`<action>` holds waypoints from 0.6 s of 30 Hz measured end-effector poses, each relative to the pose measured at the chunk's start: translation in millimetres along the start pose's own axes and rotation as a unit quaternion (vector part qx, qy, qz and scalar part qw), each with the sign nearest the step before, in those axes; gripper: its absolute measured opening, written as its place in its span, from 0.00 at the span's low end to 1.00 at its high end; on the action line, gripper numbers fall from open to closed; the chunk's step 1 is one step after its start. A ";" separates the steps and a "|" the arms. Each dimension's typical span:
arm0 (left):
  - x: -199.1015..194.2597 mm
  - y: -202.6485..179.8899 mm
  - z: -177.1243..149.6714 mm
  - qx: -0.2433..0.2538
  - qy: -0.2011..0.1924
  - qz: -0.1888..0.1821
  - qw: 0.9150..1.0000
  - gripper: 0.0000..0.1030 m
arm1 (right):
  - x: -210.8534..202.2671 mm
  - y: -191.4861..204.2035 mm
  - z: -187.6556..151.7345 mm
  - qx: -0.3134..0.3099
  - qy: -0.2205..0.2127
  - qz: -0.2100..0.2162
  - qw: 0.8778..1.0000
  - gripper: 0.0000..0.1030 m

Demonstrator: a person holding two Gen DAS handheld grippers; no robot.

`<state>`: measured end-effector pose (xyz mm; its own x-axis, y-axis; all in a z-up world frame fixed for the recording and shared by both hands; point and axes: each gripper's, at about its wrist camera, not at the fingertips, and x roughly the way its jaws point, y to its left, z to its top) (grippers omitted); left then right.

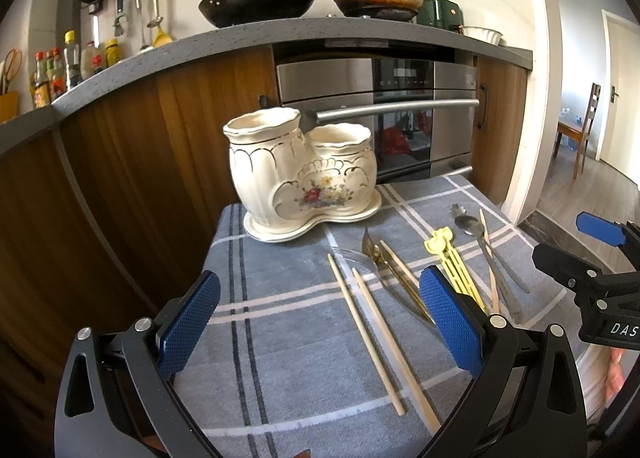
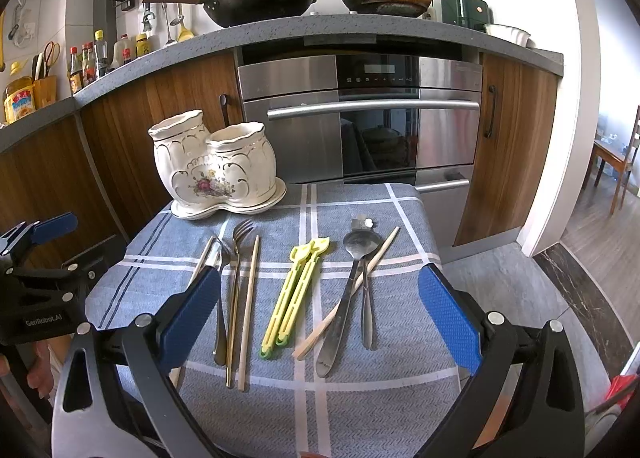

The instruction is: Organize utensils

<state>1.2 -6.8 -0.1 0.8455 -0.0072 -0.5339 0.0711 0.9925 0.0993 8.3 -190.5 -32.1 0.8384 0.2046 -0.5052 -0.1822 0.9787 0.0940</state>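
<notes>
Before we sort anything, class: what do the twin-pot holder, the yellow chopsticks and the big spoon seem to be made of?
Twin-pot holder: likely glazed ceramic, glossy cream with gilt trim and a painted flower spray.
Yellow chopsticks: probably plastic, matte pale yellow with moulded ends.
Big spoon: apparently stainless steel, grey and reflective.

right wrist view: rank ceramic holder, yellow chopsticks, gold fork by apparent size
1. ceramic holder, clearly largest.
2-3. gold fork and yellow chopsticks: similar apparent length, fork perhaps slightly longer, chopsticks wider; not ranked.
</notes>
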 end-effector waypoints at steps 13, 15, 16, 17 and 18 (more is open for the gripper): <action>0.3 1.3 -0.6 -0.003 0.000 0.000 1.000 0.96 | 0.0 -2.6 1.5 0.001 0.003 0.002 1.000 0.95; 0.0 1.6 -0.2 -0.003 0.000 0.000 1.000 0.96 | 0.3 -2.3 1.5 0.001 0.003 0.002 1.000 0.95; -0.1 1.8 0.1 -0.003 -0.001 0.000 1.000 0.96 | 0.4 -2.1 1.3 0.001 0.003 0.002 1.000 0.95; 0.8 0.2 -1.3 -0.001 -0.001 0.000 1.000 0.96 | 0.6 -2.4 1.5 0.001 0.003 0.002 1.000 0.95; 1.1 0.0 -1.3 -0.001 -0.001 0.000 1.000 0.96 | 0.6 -2.1 1.4 0.001 0.003 0.002 1.000 0.95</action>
<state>1.5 -6.6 -1.7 0.8464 -0.0082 -0.5325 0.0702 0.9929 0.0964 9.9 -192.3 -31.5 0.8349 0.2087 -0.5093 -0.1844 0.9779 0.0983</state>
